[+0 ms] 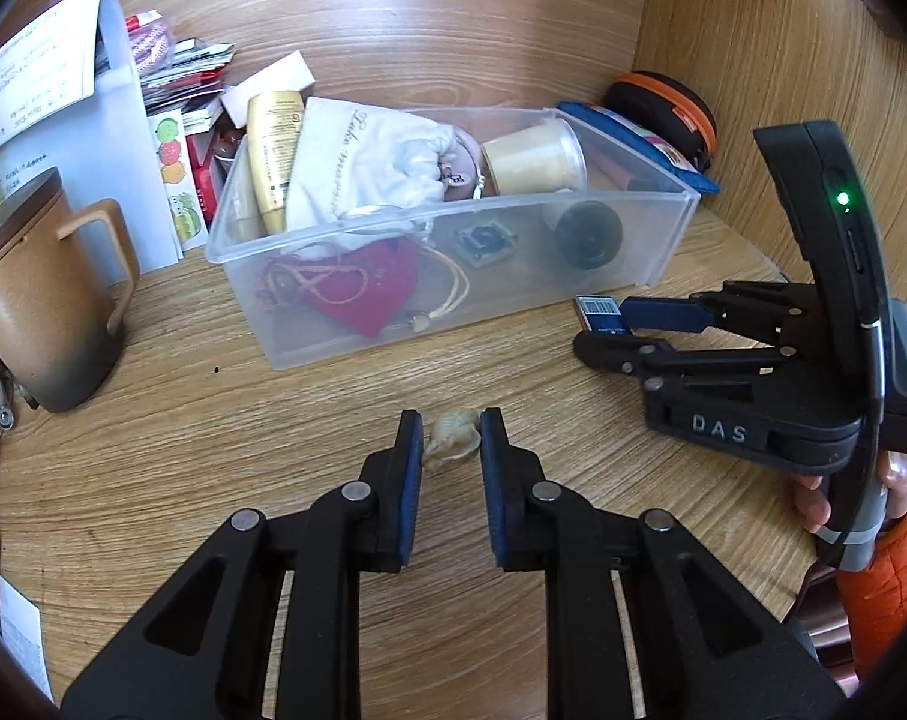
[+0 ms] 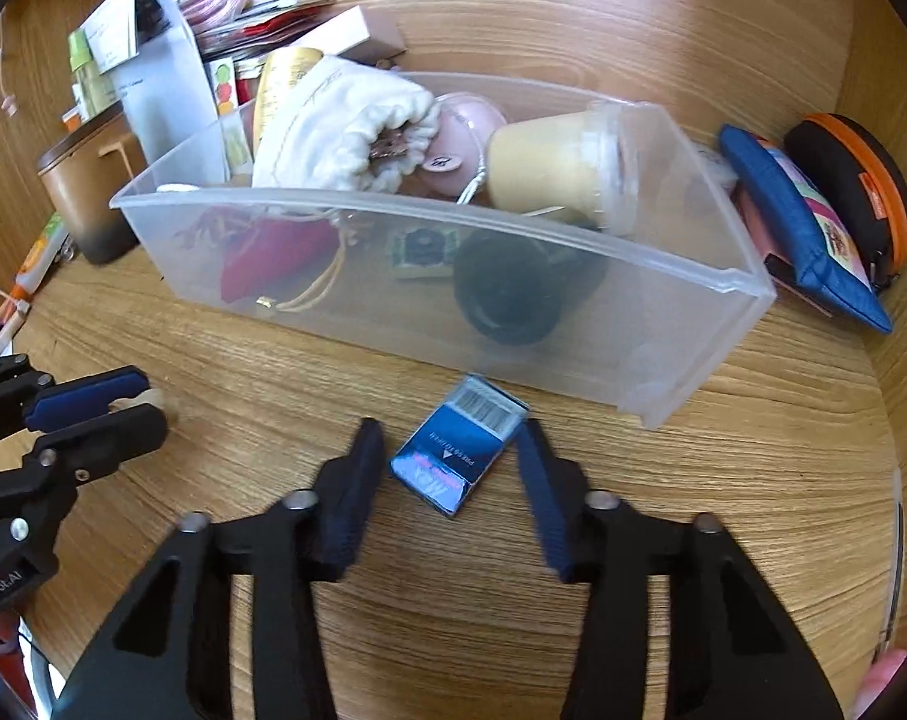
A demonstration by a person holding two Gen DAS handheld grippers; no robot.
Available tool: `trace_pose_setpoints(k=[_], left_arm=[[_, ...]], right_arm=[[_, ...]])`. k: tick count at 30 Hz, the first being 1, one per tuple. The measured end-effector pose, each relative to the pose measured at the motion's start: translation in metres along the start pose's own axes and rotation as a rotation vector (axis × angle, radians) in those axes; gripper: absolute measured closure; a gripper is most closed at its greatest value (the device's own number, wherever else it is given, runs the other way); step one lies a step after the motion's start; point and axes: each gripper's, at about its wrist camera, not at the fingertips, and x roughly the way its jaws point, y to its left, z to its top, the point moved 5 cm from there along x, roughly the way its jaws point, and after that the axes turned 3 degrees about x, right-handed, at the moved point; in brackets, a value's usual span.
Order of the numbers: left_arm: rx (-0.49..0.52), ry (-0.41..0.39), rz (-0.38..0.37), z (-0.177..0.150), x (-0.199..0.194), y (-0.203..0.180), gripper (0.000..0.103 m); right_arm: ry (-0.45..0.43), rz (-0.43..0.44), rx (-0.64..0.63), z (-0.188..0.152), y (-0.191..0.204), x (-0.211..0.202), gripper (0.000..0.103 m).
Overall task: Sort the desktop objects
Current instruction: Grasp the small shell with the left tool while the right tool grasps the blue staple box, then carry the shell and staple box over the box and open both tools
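A small cream shell-like trinket (image 1: 452,439) lies on the wooden desk between the fingertips of my left gripper (image 1: 452,441); the pads sit at its sides with the jaws partly apart. A small blue box with a barcode (image 2: 459,453) lies on the desk between the fingers of my right gripper (image 2: 450,450), which is open around it with gaps on both sides. The box also shows in the left wrist view (image 1: 600,315). A clear plastic bin (image 1: 633,252) holding pouches, a tube and a cup stands just behind both.
A brown lidded mug (image 1: 45,294) stands at the left. Papers and packets (image 1: 69,120) pile up behind it. A blue pouch (image 2: 807,228) and a black-orange case (image 2: 855,186) lie right of the bin by the wooden side wall.
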Motion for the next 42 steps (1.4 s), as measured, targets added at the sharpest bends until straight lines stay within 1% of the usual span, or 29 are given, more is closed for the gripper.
trace_pose_setpoints(k=[3, 5, 8, 10, 15, 21, 26, 33, 42], left_arm=[[-0.002, -0.007, 0.0, 0.001, -0.002, 0.003, 0.085], [-0.004, -0.014, -0.002, 0.001, -0.004, 0.004, 0.085], [-0.007, -0.027, -0.006, 0.003, -0.009, 0.006, 0.085], [-0.009, -0.034, -0.003, 0.005, -0.01, 0.007, 0.085], [-0.02, -0.052, -0.007, 0.009, -0.017, 0.01, 0.085], [-0.025, -0.067, -0.006, 0.018, -0.022, 0.011, 0.085], [-0.014, -0.082, 0.009, 0.027, -0.027, 0.011, 0.085], [0.0, -0.109, 0.026, 0.042, -0.034, 0.013, 0.085], [0.011, -0.144, 0.037, 0.072, -0.04, 0.019, 0.085]], right_arm=[[-0.001, -0.003, 0.004, 0.0, 0.0, -0.002, 0.07], [-0.002, -0.002, 0.007, -0.001, 0.0, -0.004, 0.075], [-0.011, -0.001, 0.012, -0.002, -0.001, -0.009, 0.076], [-0.018, -0.01, 0.011, -0.003, -0.006, -0.015, 0.077], [-0.053, -0.013, 0.006, -0.001, -0.005, -0.03, 0.077], [-0.109, 0.009, -0.006, 0.001, -0.006, -0.053, 0.077], [-0.159, 0.028, -0.019, 0.011, 0.002, -0.07, 0.077], [-0.222, 0.045, -0.029, 0.025, 0.003, -0.094, 0.077], [-0.272, 0.063, -0.04, 0.048, -0.002, -0.106, 0.077]])
